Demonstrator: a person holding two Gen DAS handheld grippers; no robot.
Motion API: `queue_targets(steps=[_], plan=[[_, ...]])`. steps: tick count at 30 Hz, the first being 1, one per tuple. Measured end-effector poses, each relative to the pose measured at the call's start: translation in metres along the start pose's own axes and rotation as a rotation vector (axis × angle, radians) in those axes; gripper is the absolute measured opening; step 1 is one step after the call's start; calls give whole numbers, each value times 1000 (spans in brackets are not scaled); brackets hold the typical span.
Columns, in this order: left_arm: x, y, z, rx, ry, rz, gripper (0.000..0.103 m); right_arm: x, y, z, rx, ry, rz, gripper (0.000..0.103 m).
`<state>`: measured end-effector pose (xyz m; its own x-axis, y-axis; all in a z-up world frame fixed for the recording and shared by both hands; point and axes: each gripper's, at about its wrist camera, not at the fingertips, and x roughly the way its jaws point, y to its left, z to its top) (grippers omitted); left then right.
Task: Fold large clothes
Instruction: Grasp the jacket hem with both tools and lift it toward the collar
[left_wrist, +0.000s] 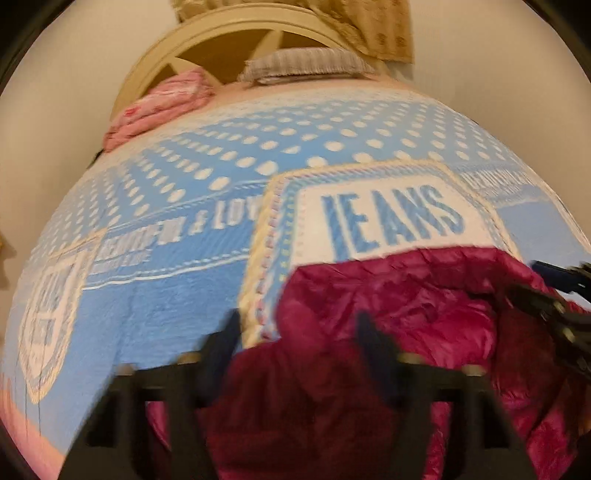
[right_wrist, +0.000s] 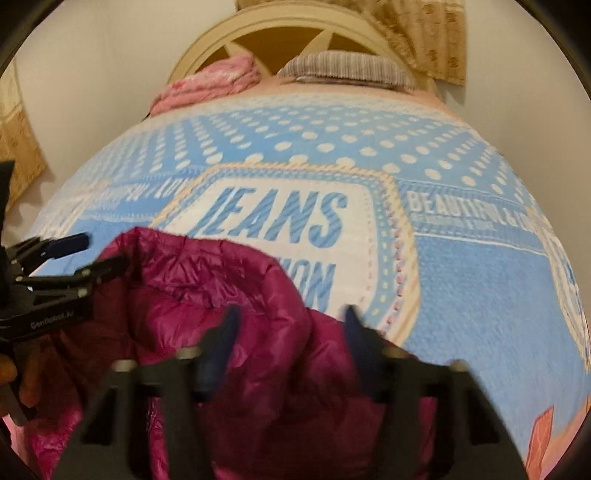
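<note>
Item: we log a magenta puffer jacket (left_wrist: 388, 332) bunched at the near edge of the bed (left_wrist: 177, 302) | left hand-held gripper (left_wrist: 299, 328) and right hand-held gripper (right_wrist: 291, 328): fingers straddle jacket folds, grip not discernible through blur | far end: pink blanket (left_wrist: 159, 107), striped pillow (left_wrist: 306, 64)

The jacket (left_wrist: 388, 325) is located at the lower centre of the frame, on the blanket (left_wrist: 166, 295). At the upper edge, a folded cloth (left_wrist: 159, 107) is placed left of a pillow (left_wrist: 306, 64), both before the headboard (left_wrist: 229, 33). The jacket is apparently bunched between both grippers; blur prevents confirmation.
</note>
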<state>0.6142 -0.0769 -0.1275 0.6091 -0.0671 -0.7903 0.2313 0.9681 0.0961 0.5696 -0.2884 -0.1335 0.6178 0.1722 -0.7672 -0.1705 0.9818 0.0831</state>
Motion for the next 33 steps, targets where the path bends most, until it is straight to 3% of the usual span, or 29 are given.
queue_targets(steps=[2, 4, 13, 23, 28, 29, 31, 32, 33], plan=[[-1, -1, -3, 18, 14, -5, 18, -1, 2, -3, -33, 0, -22, 22], [-14, 5, -7, 15, -19, -2, 13, -7, 3, -6, -62, -11, -42, 13], [-52, 20, -47, -23, -67, -43, 9, -39, -4, -36, -102, -58, -75, 9], [-38, 14, -83, -18, -37, -46, 9, -32, -8, -63, -125, -33, -114, 8], [-68, 19, -79, -80, -114, -73, 11, -24, -9, -72, -140, -33, -138, 7], [-78, 20, -78, -91, -141, -97, 16, -23, -10, -72, -137, -34, -138, 7], [-102, 21, -73, -108, -227, -125, 44, -21, -10, -73, -137, -32, -138, 8], [-109, 21, -71, -117, -258, -119, 72, -20, -11, -74, -137, -31, -137, 8], [-119, 22, -67, -136, -310, -108, 86, -20, -11, -75, -137, -32, -138, 8]])
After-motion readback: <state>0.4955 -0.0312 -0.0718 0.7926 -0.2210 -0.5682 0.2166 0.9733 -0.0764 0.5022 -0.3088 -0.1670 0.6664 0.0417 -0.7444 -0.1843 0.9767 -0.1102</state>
